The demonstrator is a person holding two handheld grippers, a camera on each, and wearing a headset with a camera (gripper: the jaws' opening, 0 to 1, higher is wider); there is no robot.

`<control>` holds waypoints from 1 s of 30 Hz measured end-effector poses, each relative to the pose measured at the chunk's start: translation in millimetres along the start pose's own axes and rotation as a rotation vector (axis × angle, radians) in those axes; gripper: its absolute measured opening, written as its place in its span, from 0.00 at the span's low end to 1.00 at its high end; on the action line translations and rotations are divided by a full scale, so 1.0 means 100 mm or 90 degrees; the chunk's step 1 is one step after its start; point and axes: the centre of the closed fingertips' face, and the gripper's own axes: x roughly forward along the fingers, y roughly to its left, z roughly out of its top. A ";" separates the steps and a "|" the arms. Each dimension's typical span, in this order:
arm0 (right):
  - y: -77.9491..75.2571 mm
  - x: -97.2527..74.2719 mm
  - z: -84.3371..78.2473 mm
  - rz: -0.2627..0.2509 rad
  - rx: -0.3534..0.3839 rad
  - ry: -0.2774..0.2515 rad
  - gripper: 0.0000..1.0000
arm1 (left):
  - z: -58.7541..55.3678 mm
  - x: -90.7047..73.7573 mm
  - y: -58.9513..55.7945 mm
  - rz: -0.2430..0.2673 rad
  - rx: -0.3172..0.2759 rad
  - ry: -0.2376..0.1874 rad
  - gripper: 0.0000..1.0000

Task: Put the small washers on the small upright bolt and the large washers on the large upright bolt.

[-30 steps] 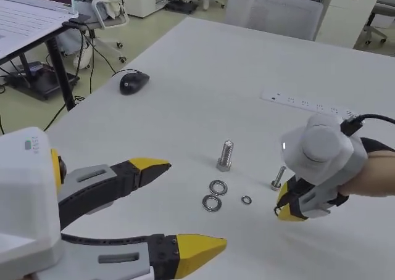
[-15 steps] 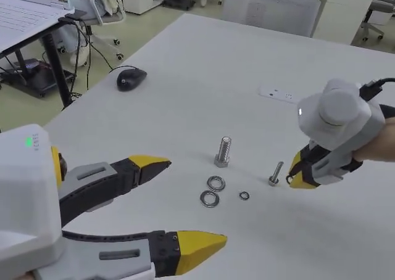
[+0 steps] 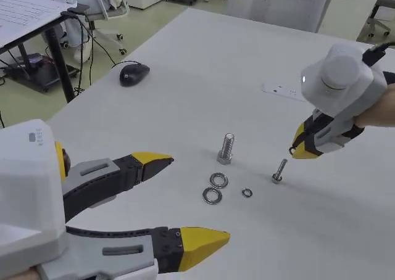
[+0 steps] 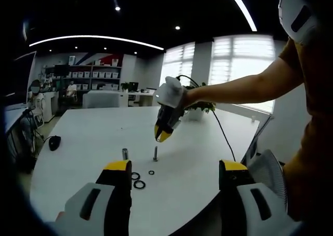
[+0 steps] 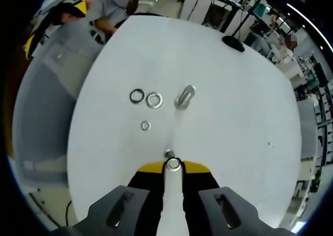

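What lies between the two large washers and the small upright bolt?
A loose small washer lies flat there, apart from both the large washers and the small upright bolt, as the head view shows.

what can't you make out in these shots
Head view: whether the right gripper holds anything; the jaws' gap faces away.
Right gripper view: small upright silver bolt, mostly behind the jaws and the small silver washer they pinch.
Left gripper view: loose small silver washer, too tiny for detail.

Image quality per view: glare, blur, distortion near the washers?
Head view: even light, soft shadows, large washers sharp. Left gripper view: strong fisheye, windows blown out, large washers tiny. Right gripper view: fisheye curve, small washer at the jaw tips sharp, no glare.
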 end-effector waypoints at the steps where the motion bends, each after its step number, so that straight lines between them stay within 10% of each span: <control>1: 0.00 0.02 0.00 0.002 0.000 0.001 0.12 | 0.00 0.00 0.00 0.000 0.000 0.000 0.68; 30: -0.04 0.33 -0.12 0.035 0.009 0.023 0.12 | -0.03 0.03 0.06 0.008 -0.013 0.003 0.68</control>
